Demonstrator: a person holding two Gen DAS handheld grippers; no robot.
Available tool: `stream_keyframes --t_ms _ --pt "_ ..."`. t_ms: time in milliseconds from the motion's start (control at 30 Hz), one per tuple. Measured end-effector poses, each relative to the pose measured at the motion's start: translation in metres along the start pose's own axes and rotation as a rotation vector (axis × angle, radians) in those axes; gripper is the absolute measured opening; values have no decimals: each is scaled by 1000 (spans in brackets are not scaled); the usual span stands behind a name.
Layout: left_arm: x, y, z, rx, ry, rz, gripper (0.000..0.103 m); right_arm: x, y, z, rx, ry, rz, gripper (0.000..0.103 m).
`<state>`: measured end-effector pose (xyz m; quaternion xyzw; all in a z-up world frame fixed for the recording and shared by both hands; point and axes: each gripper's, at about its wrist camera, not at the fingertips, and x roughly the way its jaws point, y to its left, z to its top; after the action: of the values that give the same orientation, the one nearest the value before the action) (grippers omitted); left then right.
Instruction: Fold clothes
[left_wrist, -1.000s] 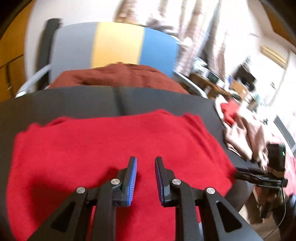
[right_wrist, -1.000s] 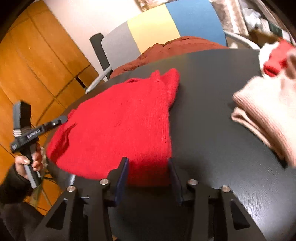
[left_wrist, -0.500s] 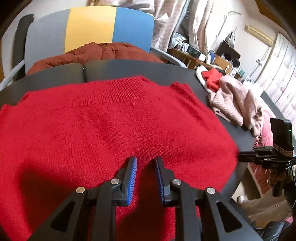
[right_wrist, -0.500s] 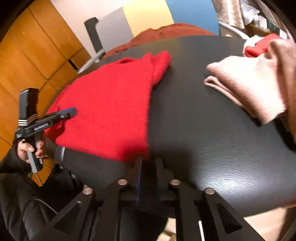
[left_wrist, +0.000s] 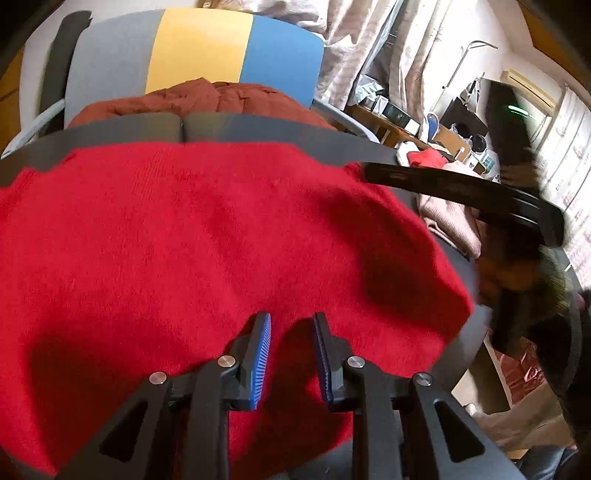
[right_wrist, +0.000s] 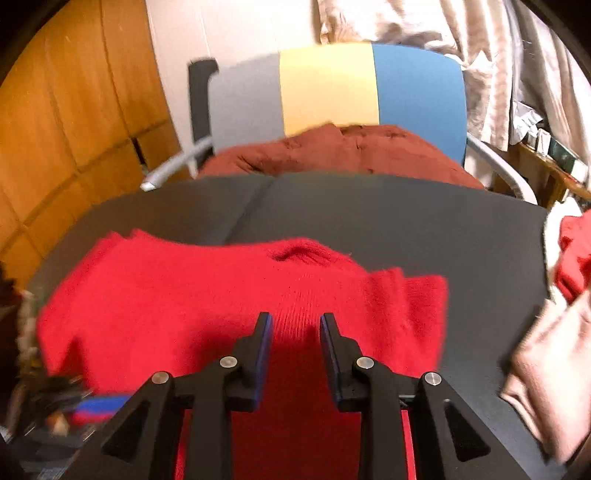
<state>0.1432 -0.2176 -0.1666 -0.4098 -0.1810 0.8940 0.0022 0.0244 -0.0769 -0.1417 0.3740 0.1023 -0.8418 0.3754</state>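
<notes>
A red knit sweater (left_wrist: 184, 240) lies spread flat on the black table (left_wrist: 258, 129). My left gripper (left_wrist: 291, 317) hovers low over the sweater's near edge. Its jaws are opening, a narrow gap apart, and only the cloth below shows between the blue pads. My right gripper (right_wrist: 295, 317) hangs over the near right part of the sweater (right_wrist: 221, 295), jaws opening and nothing pinched. In the left wrist view the right gripper (left_wrist: 461, 192) is a blurred black bar above the sweater's right edge. The left gripper's blue pad (right_wrist: 99, 404) shows blurred at the lower left of the right wrist view.
A pink garment (right_wrist: 546, 362) and a red one (right_wrist: 576, 251) lie piled at the table's right end. Behind the table (right_wrist: 406, 221) stands a grey, yellow and blue chair (right_wrist: 328, 85) with a rust-brown garment (right_wrist: 332, 151) on its seat. Wooden panels line the left wall.
My right gripper has swung from the table's front edge to above the sweater, its jaws parting from nearly closed. The left gripper has sunk closer to the sweater.
</notes>
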Motion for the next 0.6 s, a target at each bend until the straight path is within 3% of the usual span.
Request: stream_keyframes --t_ms 67,133,433,600 --pt "-9 9 -7 -38 -5 -4 22 26 1 -7 -15 25 -65 27" --pt "-30 26 -13 -94 -39 3 22 27 -5 -14 -12 -18 -69 27" --pt "-163 148 -31 -373 -264 290 39 35 -17 -8 21 -9 -10 30" --pt "-167 177 -28 -376 -204 296 40 38 -26 -3 25 -3 18 30"
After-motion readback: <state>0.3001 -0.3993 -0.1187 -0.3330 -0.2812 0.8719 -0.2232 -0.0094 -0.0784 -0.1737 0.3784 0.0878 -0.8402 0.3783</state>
